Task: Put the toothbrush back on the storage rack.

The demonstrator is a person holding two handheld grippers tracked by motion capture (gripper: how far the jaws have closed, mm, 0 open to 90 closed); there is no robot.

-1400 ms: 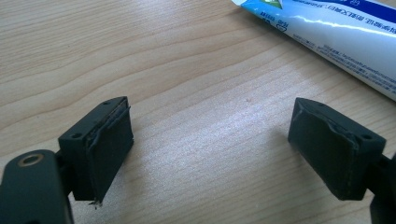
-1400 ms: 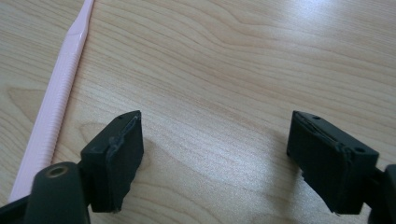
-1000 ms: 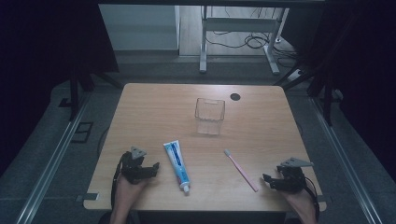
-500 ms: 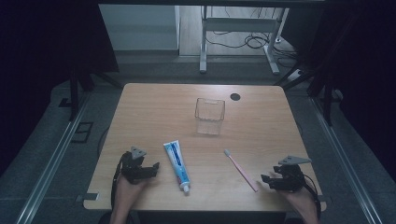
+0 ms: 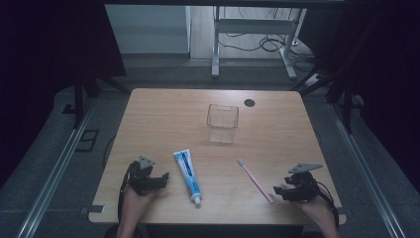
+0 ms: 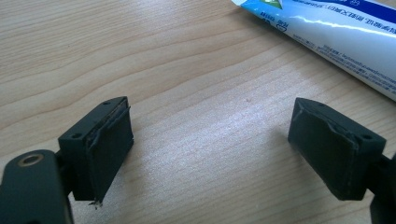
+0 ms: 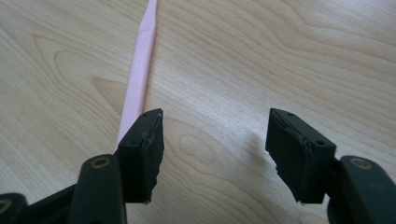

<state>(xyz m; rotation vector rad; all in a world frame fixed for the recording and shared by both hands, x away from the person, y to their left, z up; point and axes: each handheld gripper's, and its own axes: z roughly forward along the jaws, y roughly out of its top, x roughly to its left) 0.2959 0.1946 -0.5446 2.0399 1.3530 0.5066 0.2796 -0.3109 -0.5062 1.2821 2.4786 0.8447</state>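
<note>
Our right gripper (image 7: 215, 154) has just been closing, with nothing between its jaws, beside the pink toothbrush (image 7: 137, 79). Our left gripper (image 6: 210, 154) stands wide near the toothpaste tube (image 6: 336, 32).

The bench (image 5: 163, 119) is pale wood with a wavy brown grain, and a small black round spot (image 5: 249, 103) sits near its far edge. The toothbrush (image 5: 255, 180) is light pink all along its handle, with whitish bristles. The toothpaste tube (image 5: 187, 171) is white with a blue band and a touch of green (fine blue print runs along its side), and its cap is white. The cup (image 5: 223, 123) is clear and colourless. Each hand-held gripper, left (image 5: 159, 180) and right (image 5: 279, 191), is black; each carries a grey plate.
</note>
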